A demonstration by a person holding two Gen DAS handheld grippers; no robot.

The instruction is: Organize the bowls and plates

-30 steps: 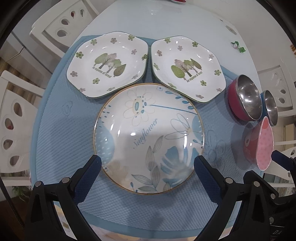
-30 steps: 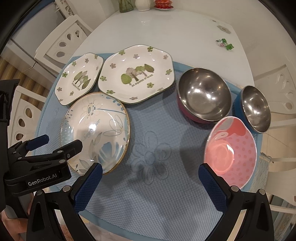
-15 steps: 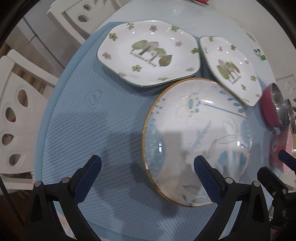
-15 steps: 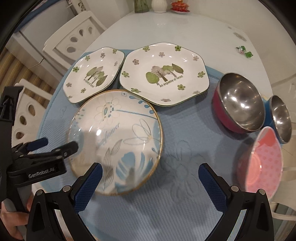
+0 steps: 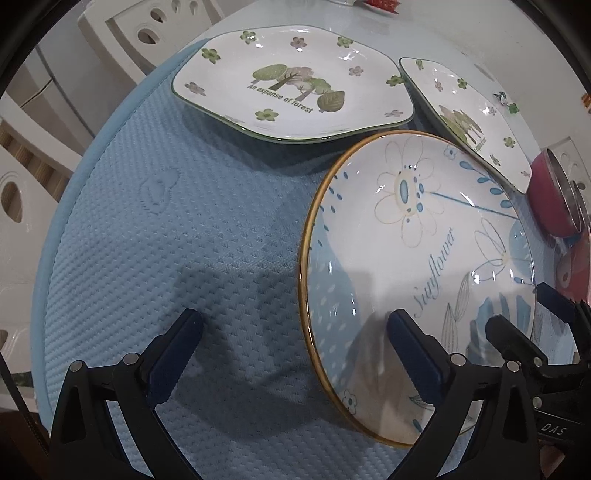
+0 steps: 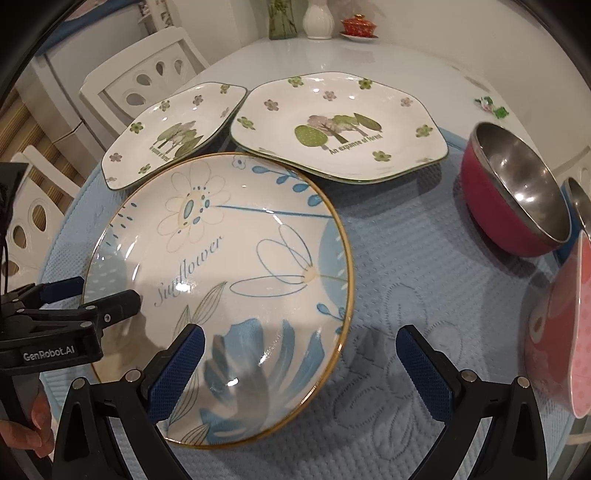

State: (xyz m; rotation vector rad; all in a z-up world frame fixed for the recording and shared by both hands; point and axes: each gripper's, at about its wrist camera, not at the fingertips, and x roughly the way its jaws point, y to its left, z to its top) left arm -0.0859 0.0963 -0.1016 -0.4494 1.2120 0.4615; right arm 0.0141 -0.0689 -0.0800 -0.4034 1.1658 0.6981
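Note:
A round sunflower plate point(image 5: 424, 236) point(image 6: 236, 266) with a gold rim lies on the blue mat point(image 5: 184, 229). My left gripper point(image 5: 293, 347) is open low over the mat; its right finger hangs over the plate's left part, its left finger outside the rim. In the right wrist view the left gripper point(image 6: 90, 295) straddles that rim. My right gripper point(image 6: 299, 369) is open, its left finger above the plate's near edge and its right finger over the mat. Two hexagonal tree plates point(image 6: 173, 136) point(image 6: 340, 125) sit behind.
A red steel-lined bowl point(image 6: 517, 192), a smaller steel bowl point(image 6: 580, 199) and a pink dotted bowl point(image 6: 565, 332) stand at the right. White chairs point(image 6: 147, 77) flank the table on the left. A vase point(image 6: 317, 18) and red cup point(image 6: 358, 26) are at the back. A hand point(image 6: 26, 435) holds the left gripper.
Both grippers have come down and closer to the sunflower plate. The left one shifted left so the plate's rim now lies between its fingers; the right one moved left over the plate's near edge.

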